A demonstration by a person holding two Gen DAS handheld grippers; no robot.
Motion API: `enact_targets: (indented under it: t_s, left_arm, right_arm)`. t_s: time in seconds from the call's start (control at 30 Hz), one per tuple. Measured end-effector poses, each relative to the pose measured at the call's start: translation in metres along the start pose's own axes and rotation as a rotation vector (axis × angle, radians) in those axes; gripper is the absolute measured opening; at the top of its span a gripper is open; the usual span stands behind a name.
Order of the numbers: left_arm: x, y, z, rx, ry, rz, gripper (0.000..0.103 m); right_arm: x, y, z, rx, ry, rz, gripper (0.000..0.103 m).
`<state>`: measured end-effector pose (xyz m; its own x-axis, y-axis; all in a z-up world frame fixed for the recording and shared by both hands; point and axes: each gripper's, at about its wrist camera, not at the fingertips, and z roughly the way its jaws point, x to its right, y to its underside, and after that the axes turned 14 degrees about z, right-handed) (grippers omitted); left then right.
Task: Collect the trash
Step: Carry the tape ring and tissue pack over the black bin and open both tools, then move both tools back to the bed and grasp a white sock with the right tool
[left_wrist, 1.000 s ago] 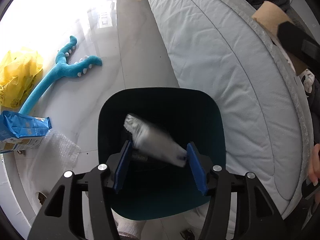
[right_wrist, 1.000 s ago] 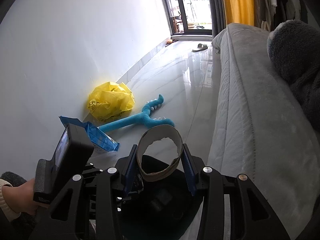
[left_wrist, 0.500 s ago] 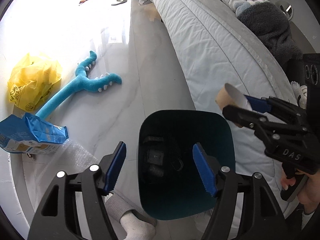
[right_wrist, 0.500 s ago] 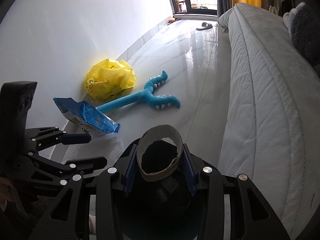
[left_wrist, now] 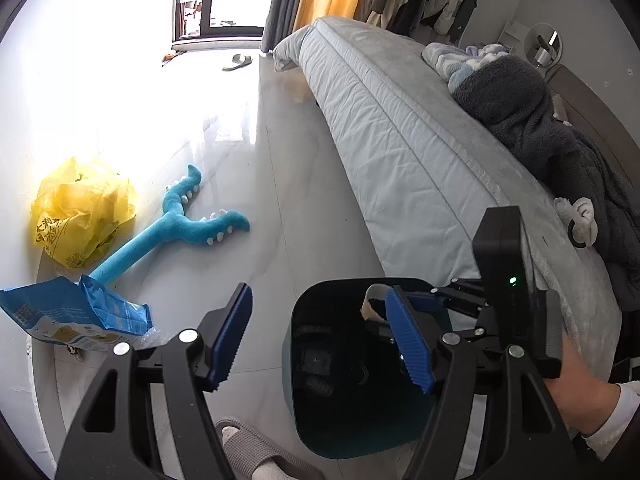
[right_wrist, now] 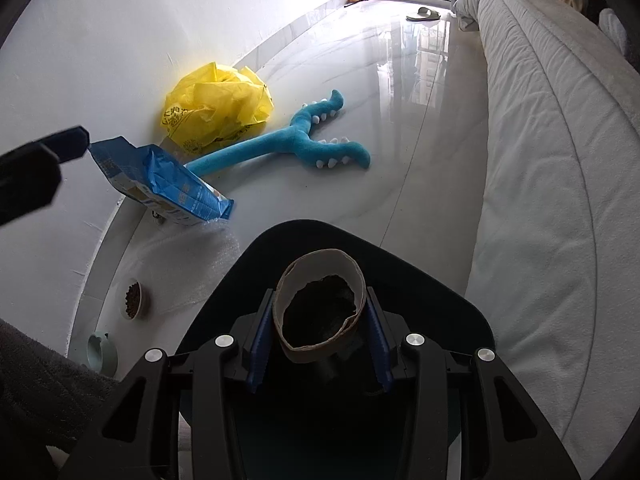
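A dark teal trash bin stands on the floor beside the bed, with dark items inside; it also shows in the right wrist view. My right gripper is shut on a brown cardboard tube and holds it over the bin's opening; the tube's end shows in the left wrist view. My left gripper is open and empty, to the left of and above the bin. A yellow plastic bag, a blue packet and clear bubble wrap lie by the wall.
A blue plush toy lies on the tile floor. The bed with a dark blanket runs along the right. A small bowl of pellets and a green dish sit by the wall. A slippered foot is below.
My left gripper let a crumpled silver wrapper fall into the bin, then opened wide and swung up and to the left. My right gripper carried the tube over the bin.
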<state>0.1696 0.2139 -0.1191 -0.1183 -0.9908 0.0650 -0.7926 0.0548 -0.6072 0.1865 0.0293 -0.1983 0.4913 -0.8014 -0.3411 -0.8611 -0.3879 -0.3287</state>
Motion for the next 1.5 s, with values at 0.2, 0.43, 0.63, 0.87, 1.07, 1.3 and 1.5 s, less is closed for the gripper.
enact_targets:
  t_s: [0.2,0.43,0.63,0.87,1.07,1.3,1.5]
  left_arm:
    - [0.003,-0.008,-0.016,0.066,0.006,0.013,0.069]
    - [0.014,-0.026,-0.033,0.138,0.007,0.018,0.068]
    - [0.031,-0.043,-0.049,0.211,-0.023,0.056,0.068]
    - [0.057,-0.063,-0.060,0.280,-0.022,0.064,0.068]
    - [0.081,-0.080,-0.062,0.318,-0.002,0.070,0.069]
    - [0.114,-0.092,-0.047,0.311,0.030,0.094,0.070]
    - [0.147,-0.099,-0.029,0.291,0.070,0.110,0.071]
  right_arm:
    - [-0.001,0.007,0.013,-0.063,0.014,-0.016,0.047]
    - [-0.002,0.010,0.006,-0.065,0.026,-0.018,0.065]
    - [-0.004,0.002,-0.030,0.018,-0.035,-0.010,0.069]
    - [0.009,-0.004,-0.086,0.139,-0.102,0.004,0.071]
    - [0.036,-0.006,-0.133,0.248,-0.108,0.021,0.073]
    - [0.085,-0.003,-0.174,0.331,-0.064,0.076,0.074]
    - [0.130,0.009,-0.201,0.386,-0.014,0.137,0.074]
